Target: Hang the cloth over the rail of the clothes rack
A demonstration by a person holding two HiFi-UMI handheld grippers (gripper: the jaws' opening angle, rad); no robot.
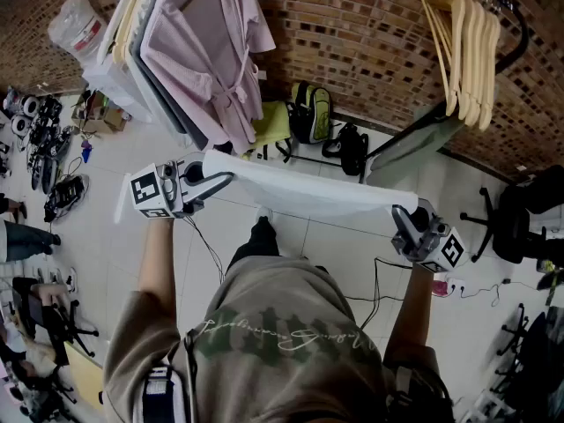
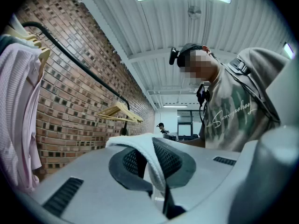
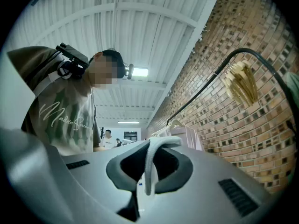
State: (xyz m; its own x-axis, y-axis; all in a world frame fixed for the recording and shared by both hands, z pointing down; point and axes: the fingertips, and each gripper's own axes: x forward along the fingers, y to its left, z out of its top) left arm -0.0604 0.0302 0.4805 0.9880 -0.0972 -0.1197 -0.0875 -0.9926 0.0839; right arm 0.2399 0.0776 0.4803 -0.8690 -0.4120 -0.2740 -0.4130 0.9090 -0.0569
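Note:
A white cloth (image 1: 304,192) is stretched level between my two grippers, in front of the brick wall. My left gripper (image 1: 211,181) is shut on the cloth's left end. In the left gripper view the white cloth edge (image 2: 152,160) is pinched between the closed jaws of the left gripper (image 2: 156,171). My right gripper (image 1: 404,220) is shut on the right end; the cloth strip (image 3: 150,164) runs through the closed jaws of the right gripper (image 3: 148,171). The black rail (image 1: 511,16) of the clothes rack curves above at the upper right, higher than the cloth.
Pink and grey garments (image 1: 189,47) hang at the upper left of the rack. Several bare wooden hangers (image 1: 467,51) hang at the right. Bags (image 1: 310,113) sit on the floor by the wall. An office chair (image 1: 520,223) stands at the right, and cables lie on the tiled floor.

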